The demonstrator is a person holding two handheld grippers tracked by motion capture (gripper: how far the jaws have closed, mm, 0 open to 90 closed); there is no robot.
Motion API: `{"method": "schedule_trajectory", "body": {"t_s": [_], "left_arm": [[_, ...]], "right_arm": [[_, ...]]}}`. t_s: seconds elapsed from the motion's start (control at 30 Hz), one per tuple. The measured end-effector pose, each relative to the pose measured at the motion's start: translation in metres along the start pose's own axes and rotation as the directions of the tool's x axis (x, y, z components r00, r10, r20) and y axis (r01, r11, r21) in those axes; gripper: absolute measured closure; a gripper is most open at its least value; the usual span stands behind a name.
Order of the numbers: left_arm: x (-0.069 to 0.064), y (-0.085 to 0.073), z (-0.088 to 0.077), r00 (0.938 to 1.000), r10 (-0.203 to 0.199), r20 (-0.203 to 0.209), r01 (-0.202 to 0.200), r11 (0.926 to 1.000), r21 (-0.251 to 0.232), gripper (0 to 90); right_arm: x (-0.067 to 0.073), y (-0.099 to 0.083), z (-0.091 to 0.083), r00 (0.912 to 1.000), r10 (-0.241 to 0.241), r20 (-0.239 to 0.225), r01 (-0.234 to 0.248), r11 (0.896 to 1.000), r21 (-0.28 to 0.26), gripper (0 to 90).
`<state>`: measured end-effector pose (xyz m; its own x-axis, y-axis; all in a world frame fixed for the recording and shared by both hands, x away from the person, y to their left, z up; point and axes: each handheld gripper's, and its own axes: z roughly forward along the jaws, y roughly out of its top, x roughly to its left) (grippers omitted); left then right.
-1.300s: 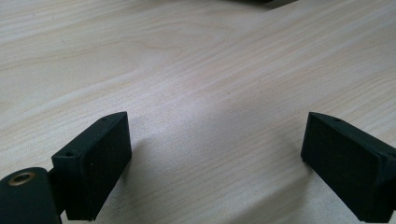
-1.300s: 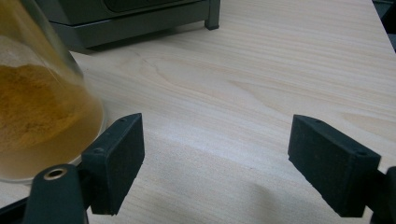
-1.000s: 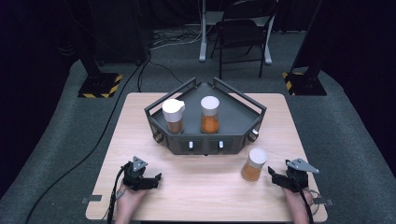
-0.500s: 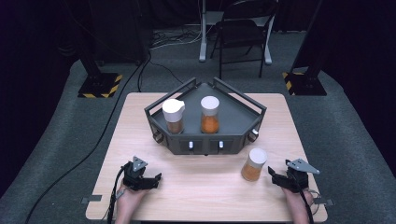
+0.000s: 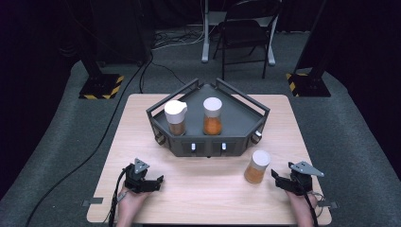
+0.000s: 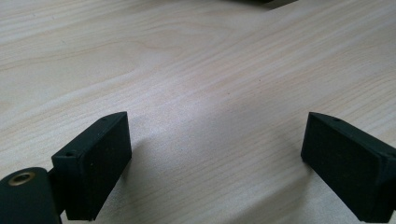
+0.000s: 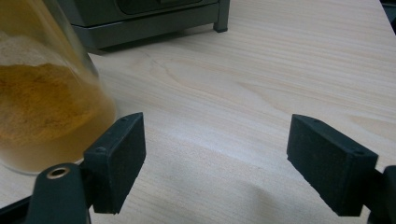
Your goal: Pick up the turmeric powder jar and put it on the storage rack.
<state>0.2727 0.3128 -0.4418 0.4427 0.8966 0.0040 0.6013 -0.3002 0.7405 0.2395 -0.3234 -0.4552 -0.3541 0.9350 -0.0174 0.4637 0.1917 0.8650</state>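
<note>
A clear jar of orange powder with a white lid point(image 5: 257, 167) stands on the wooden table point(image 5: 203, 203) in front of the right end of a dark grey rack point(image 5: 208, 147). My right gripper point(image 5: 278, 178) rests just right of that jar, open; its jaws have just been closing slightly with nothing between them. In the right gripper view the jar point(image 7: 42, 93) sits left of the left jaw, outside the gripper point(image 7: 215, 158). My left gripper point(image 5: 158, 182) lies at the table's front left, open over bare wood point(image 6: 215, 158). Two more jars point(image 5: 176, 117) point(image 5: 212, 116) stand upright in the rack.
The rack's front wall carries two small white switches point(image 5: 193, 147). Its corner foot point(image 7: 223, 16) stands beyond the right gripper. Behind the table are a chair point(image 5: 246, 33) and two stand bases with yellow-black tape point(image 5: 101, 85).
</note>
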Motion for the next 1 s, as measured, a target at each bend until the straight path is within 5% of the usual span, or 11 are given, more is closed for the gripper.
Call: {"method": "schedule_trajectory", "body": {"t_s": [0.63, 1.0], "left_arm": [[0.0, 0.0, 0.0, 1.0, 0.0, 0.0, 0.0, 1.0, 0.0, 8.5], [0.0, 0.0, 0.0, 1.0, 0.0, 0.0, 0.0, 1.0, 0.0, 8.4]], "right_arm": [[-0.007, 0.017, -0.02, 0.9953, -0.019, -0.095, 0.015, 0.999, -0.04, 19.8], [-0.006, 0.026, -0.026, 0.9856, -0.059, -0.158, 0.05, 0.997, -0.063, 20.3]]}}
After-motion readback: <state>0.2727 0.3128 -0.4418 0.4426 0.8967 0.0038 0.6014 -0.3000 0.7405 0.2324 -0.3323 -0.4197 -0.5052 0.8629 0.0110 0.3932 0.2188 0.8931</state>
